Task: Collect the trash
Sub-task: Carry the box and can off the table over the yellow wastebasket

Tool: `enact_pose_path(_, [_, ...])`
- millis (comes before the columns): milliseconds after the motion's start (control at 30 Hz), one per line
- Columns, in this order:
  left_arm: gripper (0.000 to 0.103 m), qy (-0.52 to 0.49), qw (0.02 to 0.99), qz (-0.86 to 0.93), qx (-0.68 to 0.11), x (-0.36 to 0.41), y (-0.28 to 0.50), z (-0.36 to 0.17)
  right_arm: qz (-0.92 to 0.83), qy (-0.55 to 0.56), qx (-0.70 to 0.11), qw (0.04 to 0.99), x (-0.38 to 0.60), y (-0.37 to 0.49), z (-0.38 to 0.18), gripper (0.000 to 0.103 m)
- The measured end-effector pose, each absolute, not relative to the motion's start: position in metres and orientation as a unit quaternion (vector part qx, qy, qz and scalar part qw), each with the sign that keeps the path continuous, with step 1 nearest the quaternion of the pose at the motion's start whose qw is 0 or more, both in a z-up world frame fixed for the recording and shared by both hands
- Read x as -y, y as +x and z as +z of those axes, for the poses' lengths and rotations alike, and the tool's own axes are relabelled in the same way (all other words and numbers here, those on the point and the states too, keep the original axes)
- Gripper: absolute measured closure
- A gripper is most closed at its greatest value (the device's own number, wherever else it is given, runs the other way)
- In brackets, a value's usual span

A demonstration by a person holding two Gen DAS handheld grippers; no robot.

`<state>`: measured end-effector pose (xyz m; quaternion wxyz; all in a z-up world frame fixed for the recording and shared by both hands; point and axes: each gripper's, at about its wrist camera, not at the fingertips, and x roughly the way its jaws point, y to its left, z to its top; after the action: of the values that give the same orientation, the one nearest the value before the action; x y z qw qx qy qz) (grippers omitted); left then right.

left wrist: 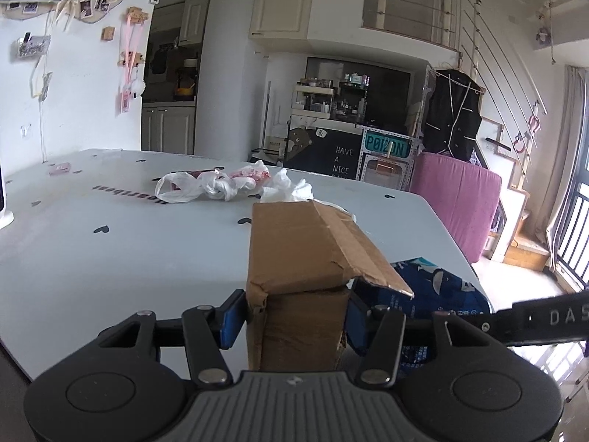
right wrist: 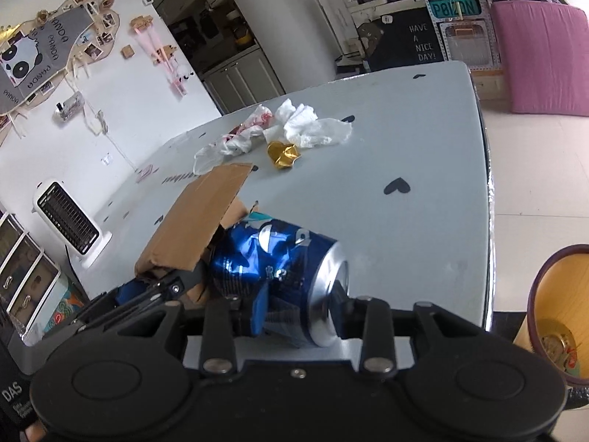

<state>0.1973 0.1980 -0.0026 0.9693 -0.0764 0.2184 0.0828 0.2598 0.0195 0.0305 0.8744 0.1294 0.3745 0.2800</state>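
My left gripper [left wrist: 294, 313] is shut on a brown cardboard box [left wrist: 298, 246], whose torn flap sticks out to the right; its blue pads press both sides. To its right lies a crushed blue can [left wrist: 434, 294]. In the right wrist view my right gripper [right wrist: 302, 313] is shut on that crushed blue can [right wrist: 279, 261], silver top facing right, with the cardboard box [right wrist: 198, 217] just left of it. Farther back on the grey table [right wrist: 423, 147] lie white crumpled tissues [right wrist: 313, 125], a knotted plastic bag [right wrist: 235, 140] and a gold foil wrapper [right wrist: 283, 154].
A yellow bin with a purple rim [right wrist: 552, 316] stands on the floor right of the table, with scraps inside. A white heater [right wrist: 70, 221] sits at the table's left edge. A pink mattress [left wrist: 456, 199] leans beyond the table's far side.
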Motion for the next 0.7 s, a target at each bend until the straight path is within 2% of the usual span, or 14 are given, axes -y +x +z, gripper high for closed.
enact_pose_path(233, [0.048,-0.087,0.971,0.095,-0.203,-0.201,0.186,0.01,0.281,0.093,-0.336,0.894,-0.021,0.248,0.045,0.071])
enact_pose_path(700, [0.05,-0.092,0.973,0.113,-0.179,-0.197,0.156,0.036,0.266,0.111,-0.301,0.909,0.002,0.233,0.069,0.073])
